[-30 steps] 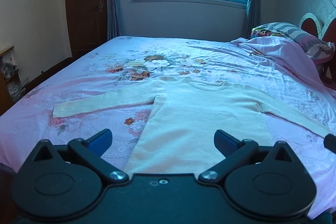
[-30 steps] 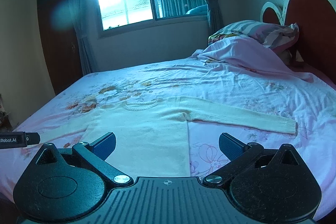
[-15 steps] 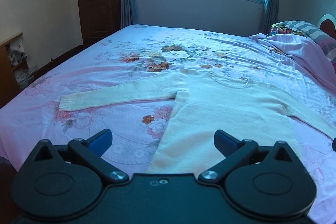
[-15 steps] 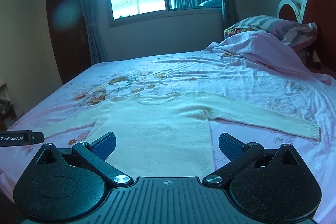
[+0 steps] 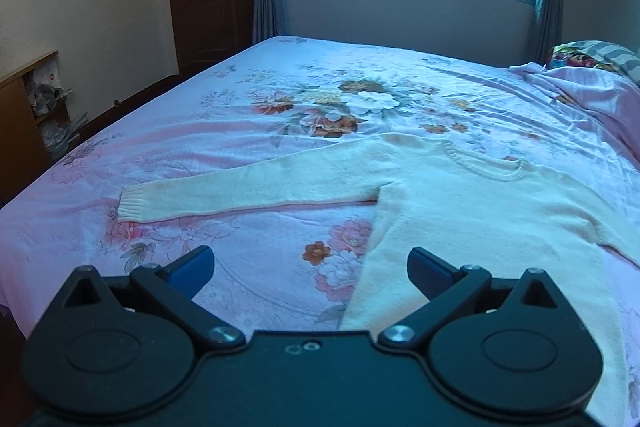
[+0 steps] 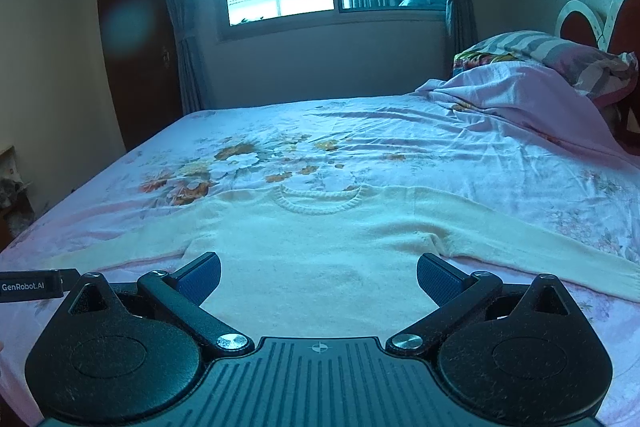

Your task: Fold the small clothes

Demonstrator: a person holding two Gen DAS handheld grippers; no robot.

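Left wrist view: both spread grippers, left gripper (image 5: 310, 265) and right gripper (image 6: 319, 271), face sweater (image 5: 460, 211) on bed (image 5: 248, 131).

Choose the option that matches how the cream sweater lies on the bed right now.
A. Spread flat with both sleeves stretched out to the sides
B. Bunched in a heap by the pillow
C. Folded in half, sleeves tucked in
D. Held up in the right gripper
A: the sweater lies flat on the floral bedsheet, its sleeves stretched out to either side, and both grippers are open and empty.
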